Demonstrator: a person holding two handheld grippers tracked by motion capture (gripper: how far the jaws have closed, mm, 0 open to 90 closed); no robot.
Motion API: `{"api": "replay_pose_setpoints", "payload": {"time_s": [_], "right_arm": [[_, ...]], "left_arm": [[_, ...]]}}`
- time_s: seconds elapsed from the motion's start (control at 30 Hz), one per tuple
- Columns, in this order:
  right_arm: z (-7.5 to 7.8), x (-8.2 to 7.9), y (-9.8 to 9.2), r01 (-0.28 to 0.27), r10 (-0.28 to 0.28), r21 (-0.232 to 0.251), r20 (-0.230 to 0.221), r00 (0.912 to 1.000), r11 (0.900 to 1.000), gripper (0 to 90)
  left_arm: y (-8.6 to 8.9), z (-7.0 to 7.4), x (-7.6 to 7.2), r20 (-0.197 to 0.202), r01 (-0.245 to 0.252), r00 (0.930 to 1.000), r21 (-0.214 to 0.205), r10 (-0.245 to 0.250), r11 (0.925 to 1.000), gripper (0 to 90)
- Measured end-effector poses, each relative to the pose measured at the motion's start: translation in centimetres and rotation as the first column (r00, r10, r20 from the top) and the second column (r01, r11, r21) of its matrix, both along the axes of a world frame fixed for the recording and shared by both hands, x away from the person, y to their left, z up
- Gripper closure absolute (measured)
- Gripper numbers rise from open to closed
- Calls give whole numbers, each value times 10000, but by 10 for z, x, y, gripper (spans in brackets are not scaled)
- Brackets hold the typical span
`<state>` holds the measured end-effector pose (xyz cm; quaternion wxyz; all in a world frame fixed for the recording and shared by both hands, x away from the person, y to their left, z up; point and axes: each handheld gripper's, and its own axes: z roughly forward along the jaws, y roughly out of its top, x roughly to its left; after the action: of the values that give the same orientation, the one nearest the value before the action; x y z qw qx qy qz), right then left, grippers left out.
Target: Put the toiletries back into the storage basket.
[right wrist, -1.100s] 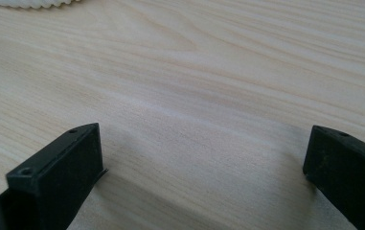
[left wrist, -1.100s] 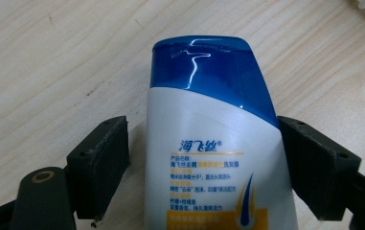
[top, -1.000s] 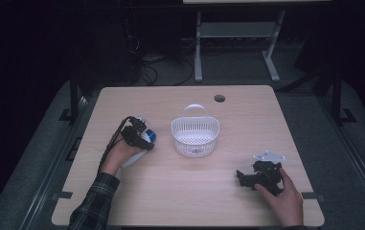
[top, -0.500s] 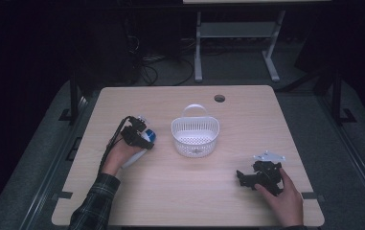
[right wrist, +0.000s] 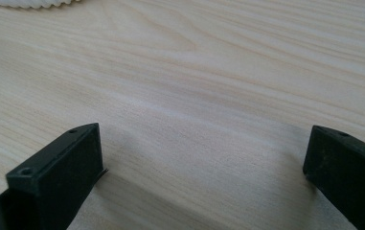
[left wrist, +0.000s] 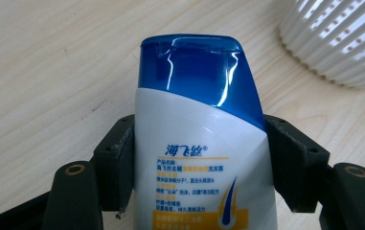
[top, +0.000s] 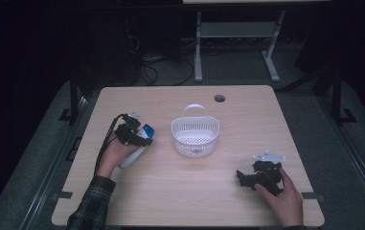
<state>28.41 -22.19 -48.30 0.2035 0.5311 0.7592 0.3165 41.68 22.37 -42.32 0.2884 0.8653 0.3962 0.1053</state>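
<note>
Fingers of my left gripper [left wrist: 199, 158] have just closed on the bottle [left wrist: 201, 143] for lifting toward the basket [top: 195, 136]; right gripper [right wrist: 204, 158] fingers stand apart, idle on the tabletop [top: 180, 191].

A: What colours are on the white plastic bottle with the shiny blue cap [left wrist: 199, 143]?

B: Blue letters, tiny black words, and a yellow patch with a blue swoosh.

A: And the round plastic basket [top: 195, 135]?

B: All white, with thin slits. The wooden table [top: 180, 191] is pale tan with wavy lines. The sleeve [top: 90, 206] is dark checks.
</note>
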Motion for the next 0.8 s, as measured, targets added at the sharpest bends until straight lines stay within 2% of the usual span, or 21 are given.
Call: {"api": "replay_pose_setpoints", "payload": {"time_s": [0.2,0.43,0.53,0.8], "right_arm": [[0,0,0,1,-1,0,-1,10000,10000,0],[0,0,0,0,0,-1,-1,10000,10000,0],[0,0,0,0,0,-2,0,10000,10000,0],[0,0,0,1,-1,-2,0,10000,10000,0]], "left_arm": [[10,8,-12,429,-18,9991,-578,43,9983,334],[25,16,-22,880,128,9961,-1333,-10,9910,335],[31,19,-27,1031,138,9947,-1795,49,9837,336],[50,30,-39,1671,332,9859,-2631,116,9642,338]]}}
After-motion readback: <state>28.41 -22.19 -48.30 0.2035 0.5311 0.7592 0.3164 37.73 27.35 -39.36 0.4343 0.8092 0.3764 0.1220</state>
